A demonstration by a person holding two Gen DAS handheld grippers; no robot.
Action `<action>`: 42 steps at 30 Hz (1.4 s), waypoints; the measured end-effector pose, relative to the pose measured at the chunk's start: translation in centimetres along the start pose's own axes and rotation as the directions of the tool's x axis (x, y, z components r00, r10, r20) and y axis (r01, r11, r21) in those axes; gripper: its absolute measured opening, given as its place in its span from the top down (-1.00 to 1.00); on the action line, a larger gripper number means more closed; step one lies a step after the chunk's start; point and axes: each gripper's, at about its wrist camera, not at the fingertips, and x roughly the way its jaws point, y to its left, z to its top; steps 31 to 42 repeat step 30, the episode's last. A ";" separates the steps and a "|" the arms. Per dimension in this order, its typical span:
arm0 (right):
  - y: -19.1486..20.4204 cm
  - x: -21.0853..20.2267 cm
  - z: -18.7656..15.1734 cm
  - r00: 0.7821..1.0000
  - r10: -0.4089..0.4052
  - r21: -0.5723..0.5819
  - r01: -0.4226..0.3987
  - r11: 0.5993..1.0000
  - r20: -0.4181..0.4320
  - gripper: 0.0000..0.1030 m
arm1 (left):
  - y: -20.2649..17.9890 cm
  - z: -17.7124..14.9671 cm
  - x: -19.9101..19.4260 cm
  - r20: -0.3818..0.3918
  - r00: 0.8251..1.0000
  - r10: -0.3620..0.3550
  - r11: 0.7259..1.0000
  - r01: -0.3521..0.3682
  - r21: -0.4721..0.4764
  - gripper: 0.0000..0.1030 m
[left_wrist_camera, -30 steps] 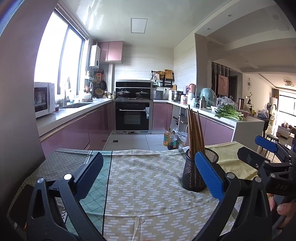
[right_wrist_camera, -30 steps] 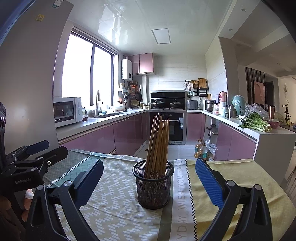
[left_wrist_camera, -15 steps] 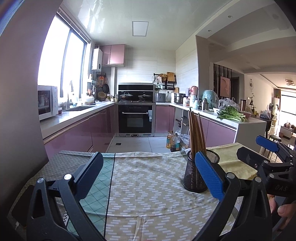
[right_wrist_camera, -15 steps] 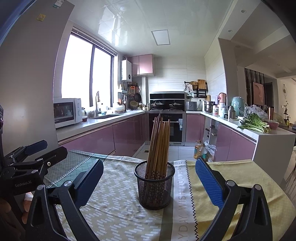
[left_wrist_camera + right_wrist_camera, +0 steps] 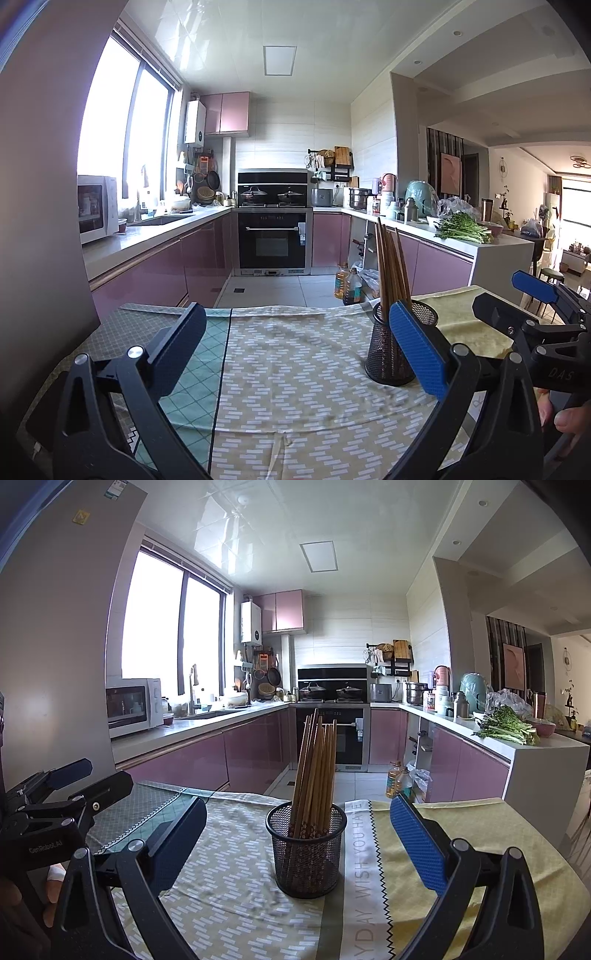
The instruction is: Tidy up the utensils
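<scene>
A black mesh holder [image 5: 306, 851] stands on the cloth-covered table [image 5: 236, 904], with several brown wooden chopsticks [image 5: 316, 768] upright in it. My right gripper [image 5: 297, 829] is open, its fingers spread on either side of the holder, nothing between the pads. My left gripper [image 5: 295, 339] is open over the patterned cloth, to the left of the same holder [image 5: 397, 345] and its chopsticks [image 5: 391, 269]. The right gripper's body [image 5: 535, 325] shows at the right edge of the left wrist view, and the left gripper's body [image 5: 48, 805] at the left edge of the right wrist view.
Beyond the table's far edge lies a kitchen with pink cabinets [image 5: 184, 764], an oven [image 5: 332, 731], a microwave [image 5: 133, 705] and a counter with greens [image 5: 506, 727]. Oil bottles [image 5: 399, 779] stand on the floor. A person's fingers [image 5: 569, 421] hold the right gripper.
Both views have tilted up a little, so the holder and table sit lower in frame. The grippers stay open and the chopsticks have not moved.
</scene>
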 end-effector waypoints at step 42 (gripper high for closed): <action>-6.1 4.5 -1.6 0.966 -0.104 0.037 0.115 0.993 -0.238 -0.87 | 2.3 -1.8 5.1 -0.215 0.977 0.015 0.999 -0.023 -0.035 -0.89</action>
